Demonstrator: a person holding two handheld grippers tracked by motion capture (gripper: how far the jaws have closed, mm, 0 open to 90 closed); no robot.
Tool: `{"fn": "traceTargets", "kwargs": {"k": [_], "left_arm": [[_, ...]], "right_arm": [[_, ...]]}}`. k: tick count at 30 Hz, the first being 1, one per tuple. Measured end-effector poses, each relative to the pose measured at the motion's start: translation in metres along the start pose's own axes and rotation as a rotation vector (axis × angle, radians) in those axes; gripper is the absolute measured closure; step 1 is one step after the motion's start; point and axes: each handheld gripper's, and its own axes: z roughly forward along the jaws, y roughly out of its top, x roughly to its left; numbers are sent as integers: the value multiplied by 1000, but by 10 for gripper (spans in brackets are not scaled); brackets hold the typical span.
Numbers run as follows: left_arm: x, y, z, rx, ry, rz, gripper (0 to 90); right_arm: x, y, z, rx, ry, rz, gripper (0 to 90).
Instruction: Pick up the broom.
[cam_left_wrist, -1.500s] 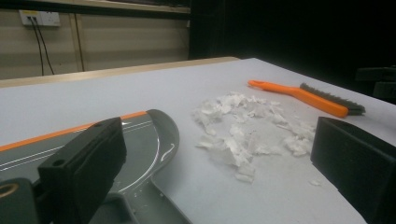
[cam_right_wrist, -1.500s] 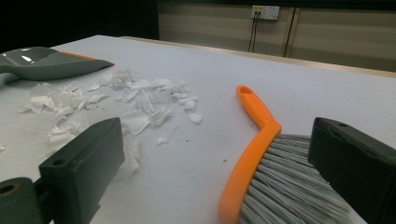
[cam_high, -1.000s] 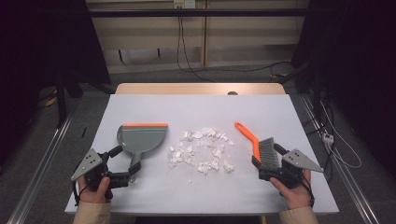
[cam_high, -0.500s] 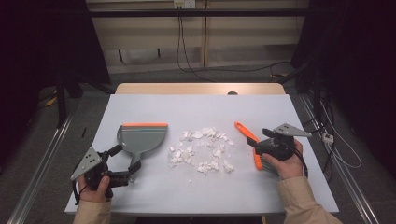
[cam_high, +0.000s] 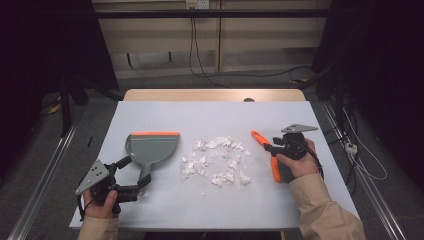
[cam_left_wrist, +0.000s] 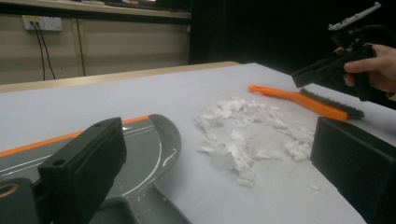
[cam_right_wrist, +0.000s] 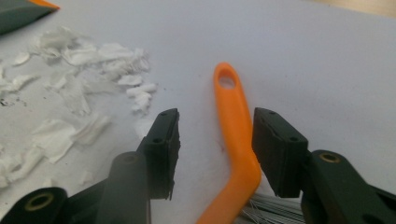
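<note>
An orange brush (cam_high: 263, 147) lies right of a pile of white paper scraps (cam_high: 217, 160). My right gripper (cam_high: 272, 148) points left with its jaws straddling the brush handle (cam_right_wrist: 233, 116). They have just been closing, and a gap still shows beside each pad, so it is open (cam_right_wrist: 218, 122). A grey dustpan (cam_high: 152, 147) with an orange lip sits left of the scraps. My left gripper (cam_high: 136, 176) rests wide open near the front left, its jaws either side of the dustpan's handle (cam_high: 145, 172) without touching. From the left gripper view (cam_left_wrist: 217, 140) I see the dustpan (cam_left_wrist: 144, 149), scraps (cam_left_wrist: 243, 135) and brush (cam_left_wrist: 303, 99).
The white table top (cam_high: 210, 115) ends in a wooden strip (cam_high: 215, 95) at the back. Cables (cam_high: 360, 160) trail on the floor at the right, and a metal rail (cam_high: 45, 175) runs along the left. Bare surface lies behind the dustpan and scraps.
The right hand has moved from the table's front right up and leftward to the brush handle, and its jaws have narrowed around it. The left hand and the dustpan have stayed put.
</note>
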Motion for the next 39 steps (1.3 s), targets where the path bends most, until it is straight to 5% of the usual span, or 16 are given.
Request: {"fn": "traceTargets", "kwargs": {"k": [10, 15, 19, 28, 35, 39], "left_arm": [[-2, -1, -5, -4, 14, 0, 32], [-3, 0, -2, -5, 12, 5, 32], [-5, 2, 1, -9, 13, 6, 32], [-8, 3, 2, -14, 5, 18, 33], [-10, 6, 0, -28, 17, 21, 33], [-10, 7, 1, -34, 14, 21, 33]], "right_arm": [[-14, 6, 22, 152, -4, -4, 675], [-19, 7, 38, 246, -16, -4, 647], [-18, 10, 40, 271, -21, -33, 676], [-19, 15, 43, 315, -21, -4, 691], [-17, 17, 42, 321, -34, -15, 696], [-19, 17, 35, 281, -12, 16, 714]]}}
